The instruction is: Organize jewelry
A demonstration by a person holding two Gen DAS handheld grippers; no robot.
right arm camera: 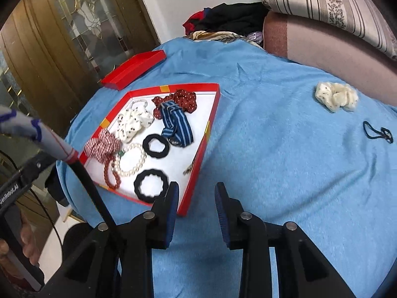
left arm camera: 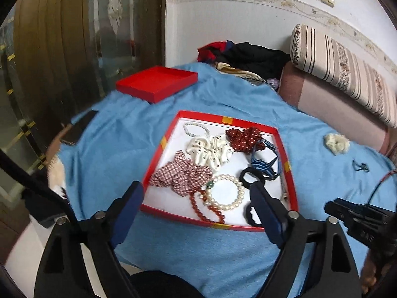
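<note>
A red box [left arm camera: 292, 193] [right arm camera: 213, 114] with a white floor lies on the blue cloth. It holds scrunchies, a pearl bracelet [left arm camera: 229, 191] [right arm camera: 132, 161], a red bead bracelet [left arm camera: 206, 208], a blue striped strap [right arm camera: 176, 124] and two black hair rings [right arm camera: 150, 186]. A white dotted scrunchie [left arm camera: 336, 144] [right arm camera: 336, 96] and a thin black hair tie [left arm camera: 359, 167] [right arm camera: 378, 134] lie on the cloth to the right of the box. My left gripper [left arm camera: 196, 191] is open and empty over the box's near edge. My right gripper [right arm camera: 197, 191] is open and empty by the box's near right corner.
The red box lid [left arm camera: 156, 83] [right arm camera: 134, 70] lies beyond the box near a glass door. Dark clothes [left arm camera: 250, 54] and a striped cushion [left arm camera: 342, 67] sit at the back. The blue cloth [right arm camera: 273, 149] covers the surface and drops off at the left.
</note>
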